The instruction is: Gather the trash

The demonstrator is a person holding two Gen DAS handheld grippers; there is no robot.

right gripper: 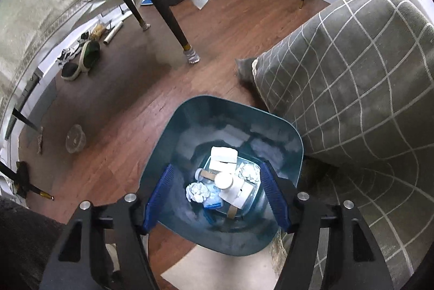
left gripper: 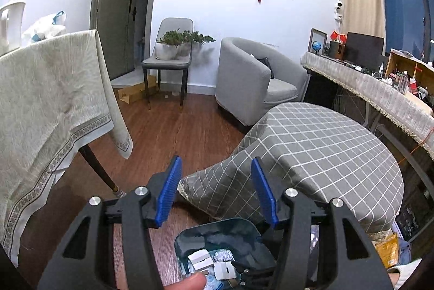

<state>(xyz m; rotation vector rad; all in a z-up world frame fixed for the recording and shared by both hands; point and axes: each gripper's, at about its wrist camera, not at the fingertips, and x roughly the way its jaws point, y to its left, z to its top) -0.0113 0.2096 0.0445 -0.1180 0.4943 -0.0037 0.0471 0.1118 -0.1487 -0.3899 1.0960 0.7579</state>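
A dark teal trash bin [right gripper: 190, 116] stands on the wood floor beside a table draped in grey checked cloth [right gripper: 352, 78]. Inside lie white boxes [right gripper: 223, 155], crumpled paper balls [right gripper: 196, 191], a white round lid [right gripper: 224, 180] and other scraps. My right gripper [right gripper: 217, 195] hovers open and empty over the bin's mouth. My left gripper [left gripper: 215, 192] is open and empty, higher up, with the bin [left gripper: 190, 238] below its fingers and the trash [left gripper: 208, 261] visible in it.
A table with a pale cloth [left gripper: 48, 100] stands to the left, its legs [right gripper: 173, 19] on the floor. A grey armchair [left gripper: 255, 78], a chair with plants [left gripper: 171, 51] and a cluttered desk [left gripper: 379, 84] stand beyond. Shoes [right gripper: 81, 59] and a clear bowl [right gripper: 75, 138] lie on the floor.
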